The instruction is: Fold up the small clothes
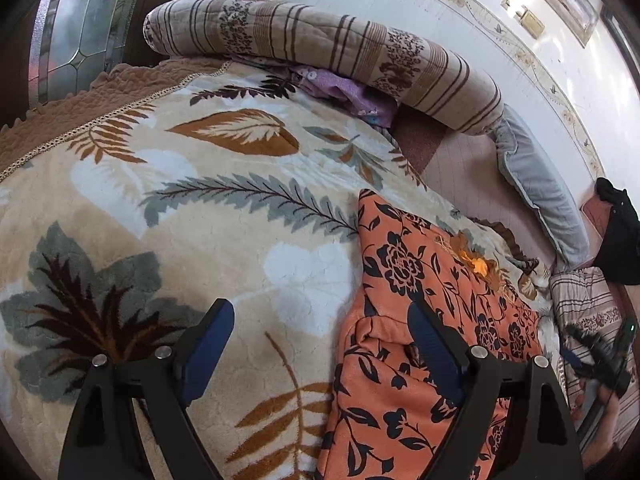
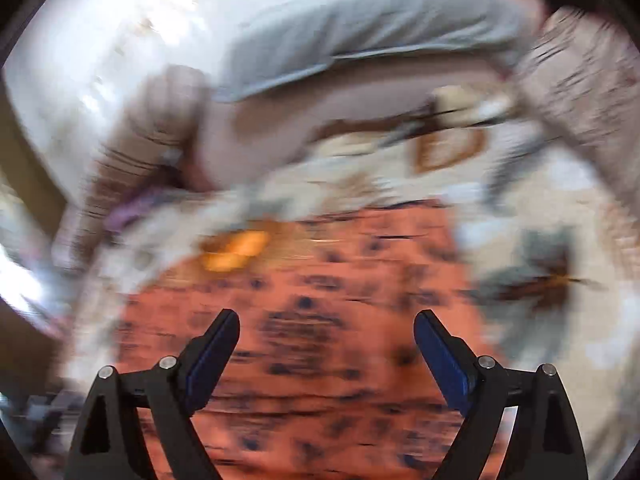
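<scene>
An orange garment with a black flower print (image 1: 416, 312) lies on the leaf-patterned blanket (image 1: 192, 208); one part is folded over on itself. My left gripper (image 1: 320, 312) is open and empty, low over the blanket, with its right finger over the garment's left edge. The right wrist view is blurred by motion. There my right gripper (image 2: 326, 320) is open and empty above the same orange garment (image 2: 320, 320). The right gripper also shows at the far right of the left wrist view (image 1: 596, 356).
A striped rolled quilt (image 1: 320, 52) and a grey pillow (image 1: 536, 184) lie along the white wall behind. A purple cloth (image 1: 344, 88) sits under the quilt. A small orange scrap (image 1: 476, 264) lies by the garment. A brown bedspread edge (image 1: 80, 108) is at left.
</scene>
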